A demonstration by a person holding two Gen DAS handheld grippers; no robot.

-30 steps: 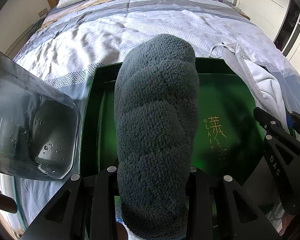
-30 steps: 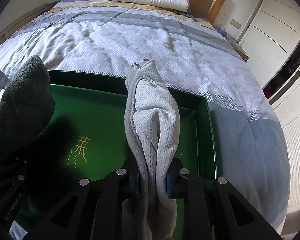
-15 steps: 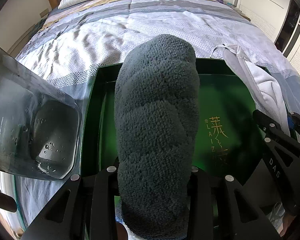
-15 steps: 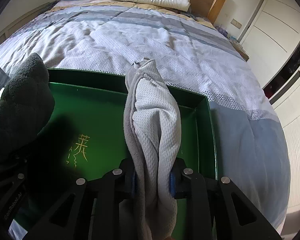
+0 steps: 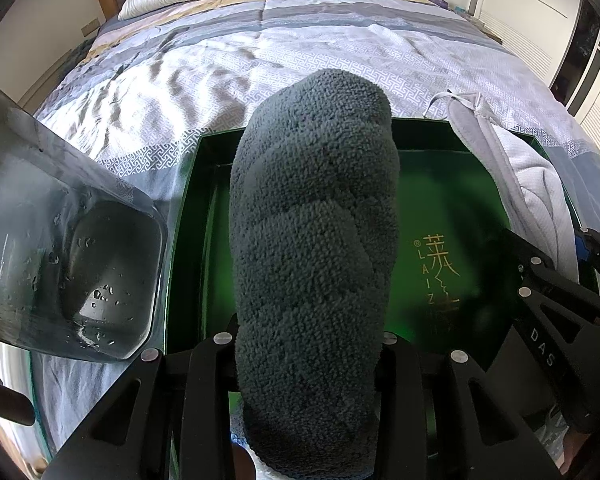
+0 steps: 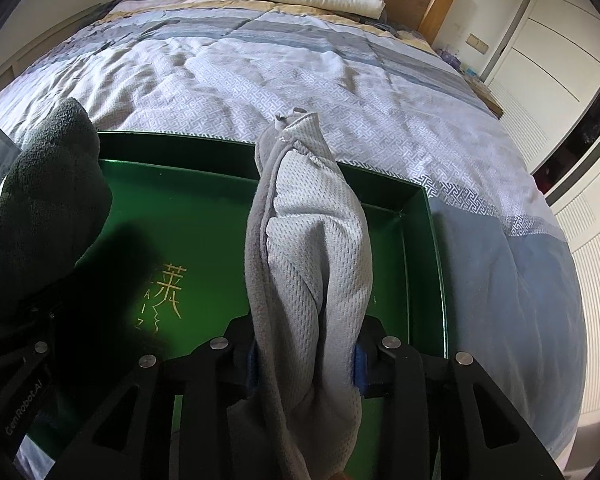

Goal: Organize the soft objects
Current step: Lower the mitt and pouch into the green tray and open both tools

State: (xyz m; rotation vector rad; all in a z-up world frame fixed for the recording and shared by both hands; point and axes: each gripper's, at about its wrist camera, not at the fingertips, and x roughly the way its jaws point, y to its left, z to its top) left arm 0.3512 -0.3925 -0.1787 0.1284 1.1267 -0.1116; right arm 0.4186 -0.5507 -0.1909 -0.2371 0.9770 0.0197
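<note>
Sunlight is falling across a quilted bed (image 6: 300,80) bearing a green tray (image 6: 204,216). Over its 9 o'clock side, the left gripper (image 5: 306,356) is clamping a dark fleece roll (image 5: 312,220). Toward 3 o'clock, the right gripper (image 6: 306,350) is widening its jaws, pads touching a grey cloth (image 6: 312,248).

My left wrist camera is looking steeply down along its fingers, sitting close over the near left part of the green box (image 5: 452,184), facing the headboard. My right wrist camera is aiming likewise from over the box's (image 6: 204,216) near right part. Both are sharing the box floor, its gold lettering and the bed (image 6: 300,64) beyond; edges are warping, so tilt is probably approximate.
</note>
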